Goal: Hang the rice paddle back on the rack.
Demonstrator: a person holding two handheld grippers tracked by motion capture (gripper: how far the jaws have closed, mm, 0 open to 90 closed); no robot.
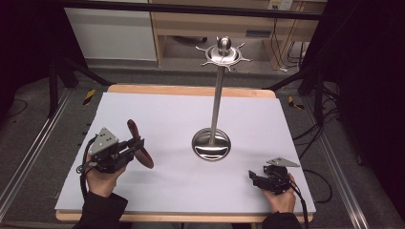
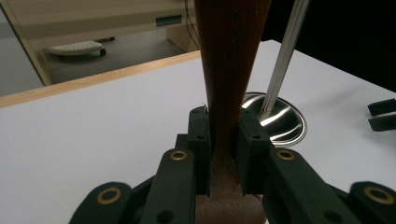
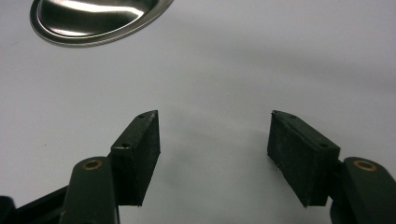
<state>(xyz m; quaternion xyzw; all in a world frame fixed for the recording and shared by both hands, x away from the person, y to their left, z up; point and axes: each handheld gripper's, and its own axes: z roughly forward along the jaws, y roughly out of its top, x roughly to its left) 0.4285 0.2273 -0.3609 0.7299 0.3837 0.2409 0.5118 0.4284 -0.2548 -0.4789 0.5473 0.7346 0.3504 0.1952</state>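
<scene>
Left gripper (image 1: pixel 135 147) clamping brown wooden utensil (image 1: pixel 139 144) partway along handle, lifting it off white table (image 1: pixel 167 191) at left. Right gripper (image 1: pixel 258 177) resting wide, holding nothing, near steel stand (image 1: pixel 211 143). Utensil looking stiff, light, smooth; probably pivoting if gripped loosely, mid-handle hold seeming safest.

The left hand-held gripper (image 1: pixel 135 145) is clamped tight, its jaws nearly together; the right hand-held gripper (image 1: pixel 256 175) has its jaws spread wide.
</scene>
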